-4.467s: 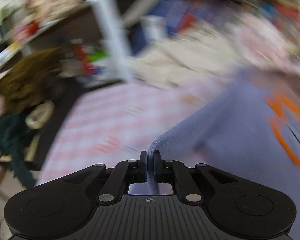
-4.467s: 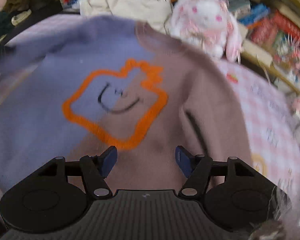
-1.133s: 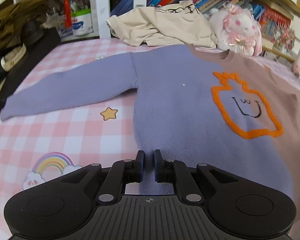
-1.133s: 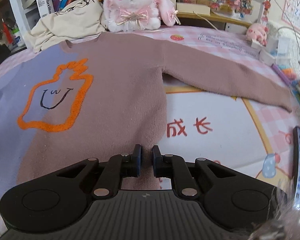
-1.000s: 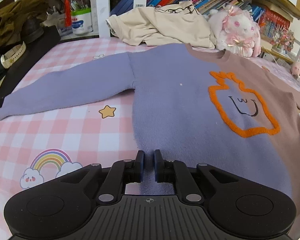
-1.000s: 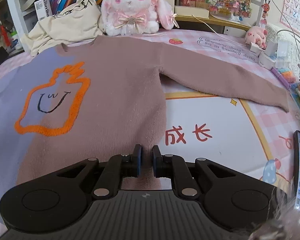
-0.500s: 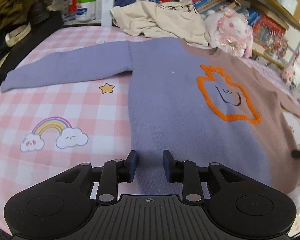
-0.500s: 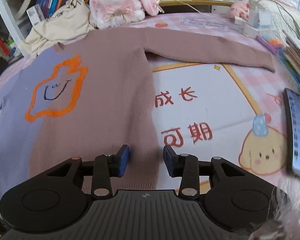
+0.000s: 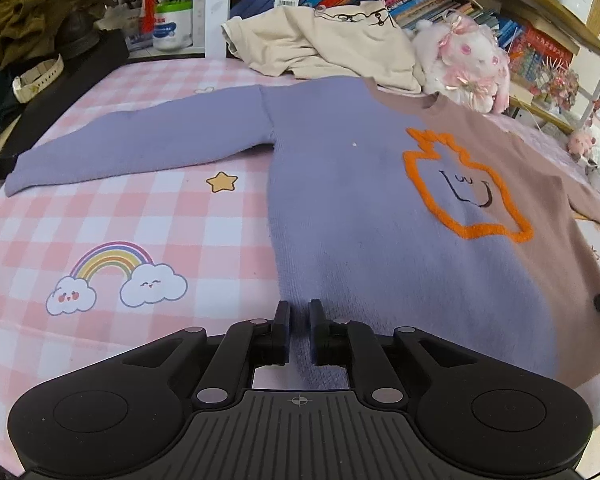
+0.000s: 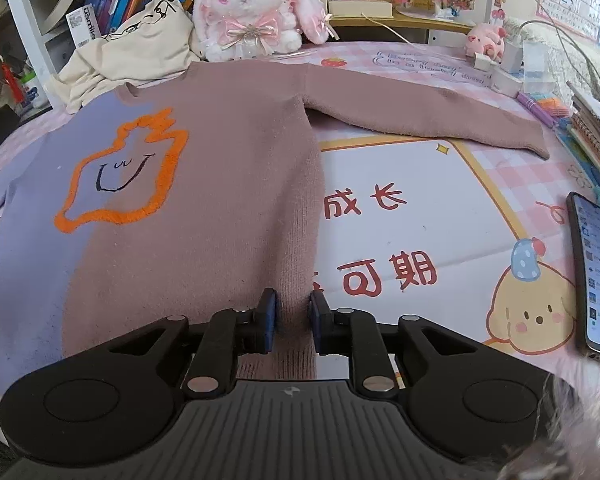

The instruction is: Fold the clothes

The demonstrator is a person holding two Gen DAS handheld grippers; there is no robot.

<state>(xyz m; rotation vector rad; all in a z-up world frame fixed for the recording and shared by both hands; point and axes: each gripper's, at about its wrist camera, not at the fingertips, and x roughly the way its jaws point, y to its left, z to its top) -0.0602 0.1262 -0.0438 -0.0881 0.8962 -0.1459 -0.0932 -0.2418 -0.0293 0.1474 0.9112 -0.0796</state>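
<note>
A sweater (image 9: 360, 200), half purple and half dusty pink with an orange outlined smiling figure, lies flat and face up on the pink checked tablecloth (image 9: 140, 232), both sleeves spread out. My left gripper (image 9: 299, 320) is at the near hem of the purple half, shut on the fabric. In the right wrist view the sweater (image 10: 220, 200) shows its pink half, and my right gripper (image 10: 293, 312) is shut on a raised ridge of hem near the pink side seam. The purple sleeve (image 9: 140, 148) points left and the pink sleeve (image 10: 420, 112) points right.
A crumpled cream garment (image 9: 332, 44) and a plush rabbit (image 10: 252, 12) sit behind the collar, before bookshelves. A phone (image 10: 596, 272) lies at the right edge, with stacked notebooks (image 10: 596, 128) beyond it. A dark bag (image 9: 60, 80) borders the table's left side.
Both grippers were shut on the hem a second ago, opened wide half a second ago, and have closed on the hem again. The sweater now lies flat.
</note>
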